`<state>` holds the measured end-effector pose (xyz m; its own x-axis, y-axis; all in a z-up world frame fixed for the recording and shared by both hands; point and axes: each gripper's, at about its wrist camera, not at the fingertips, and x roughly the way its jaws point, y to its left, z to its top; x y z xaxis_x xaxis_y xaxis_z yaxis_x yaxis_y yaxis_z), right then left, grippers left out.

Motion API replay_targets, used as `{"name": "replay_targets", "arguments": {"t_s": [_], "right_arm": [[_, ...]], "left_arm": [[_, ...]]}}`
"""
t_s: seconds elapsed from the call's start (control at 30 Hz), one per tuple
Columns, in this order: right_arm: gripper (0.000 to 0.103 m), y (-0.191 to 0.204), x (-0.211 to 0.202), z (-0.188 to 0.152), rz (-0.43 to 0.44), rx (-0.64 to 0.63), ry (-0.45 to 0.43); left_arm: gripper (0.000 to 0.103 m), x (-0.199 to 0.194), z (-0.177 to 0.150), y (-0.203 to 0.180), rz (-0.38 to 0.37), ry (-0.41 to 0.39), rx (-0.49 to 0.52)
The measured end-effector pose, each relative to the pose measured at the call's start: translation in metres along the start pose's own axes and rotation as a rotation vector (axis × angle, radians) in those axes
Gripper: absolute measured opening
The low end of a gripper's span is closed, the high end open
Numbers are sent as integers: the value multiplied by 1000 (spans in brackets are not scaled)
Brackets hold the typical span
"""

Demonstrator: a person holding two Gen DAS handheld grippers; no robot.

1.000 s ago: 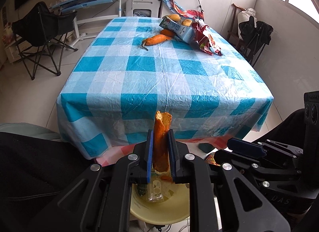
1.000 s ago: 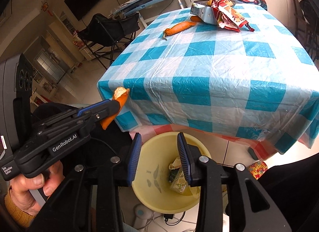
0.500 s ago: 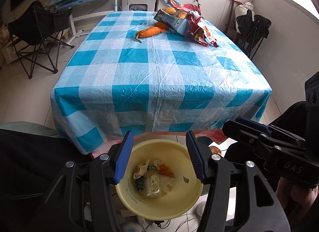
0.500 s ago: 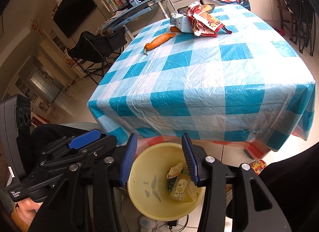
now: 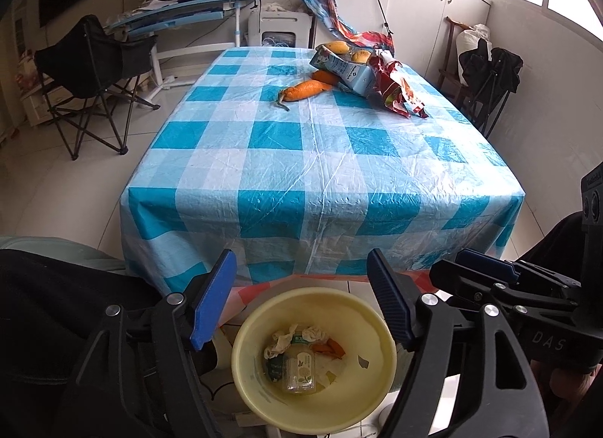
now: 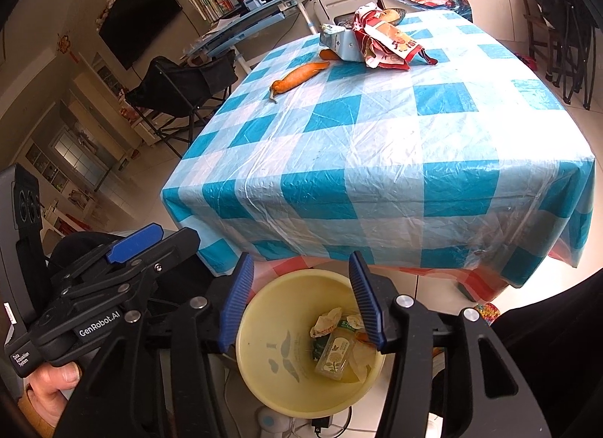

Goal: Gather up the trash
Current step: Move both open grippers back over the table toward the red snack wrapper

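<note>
I have both hand-held grippers poised above the yellow bin (image 5: 371, 328), which stands on the floor just in front of the worktop (image 5: 324, 159); the left hand-held gripper (image 5: 301, 306) has its jaws spread wide with nothing between the blue pads, having just been opening; the right hand-held gripper (image 6: 301, 306) stands at a moderate spread, also empty, its jaws likewise just been opening; in the right wrist view the left unit appears at the lower left, with a hand (image 6: 49, 389) on its grip. Inside the bin I see a small clear bottle (image 5: 299, 372) with a green label, crumpled paper (image 5: 280, 342) and an orange peel scrap (image 5: 331, 347) beside it. On the blue-and-white checked cloth, at the far end, lies a whole carrot (image 5: 305, 90); just beyond it a tilted milk carton (image 5: 345, 70) and a crumpled red snack wrapper (image 5: 395, 93), touching each other; yellow fruit (image 5: 339, 47) shows behind the carton. A black folding chair (image 5: 90, 72) stands to the left of the worktop, well apart from it.
</note>
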<state>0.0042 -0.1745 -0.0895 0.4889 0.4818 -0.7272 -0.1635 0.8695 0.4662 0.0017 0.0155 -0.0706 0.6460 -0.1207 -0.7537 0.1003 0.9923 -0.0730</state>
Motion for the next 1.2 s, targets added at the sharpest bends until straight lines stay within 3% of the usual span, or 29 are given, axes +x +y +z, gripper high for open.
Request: {"name": "replay_targets", "arguments": {"t_s": [0.7,0.93,1.2], "right_arm": [[57,4,0,2,-1,-12,-8],[58,-13,-18,42,-30,-1,-103],[58,-29,-15,95,-87,-43,-147]], "left_arm": [[78,1,5,4,13,-19,-9],[80,1,37,17,21,-65,-24],[80,16,82,20,16,-92,-21]]}}
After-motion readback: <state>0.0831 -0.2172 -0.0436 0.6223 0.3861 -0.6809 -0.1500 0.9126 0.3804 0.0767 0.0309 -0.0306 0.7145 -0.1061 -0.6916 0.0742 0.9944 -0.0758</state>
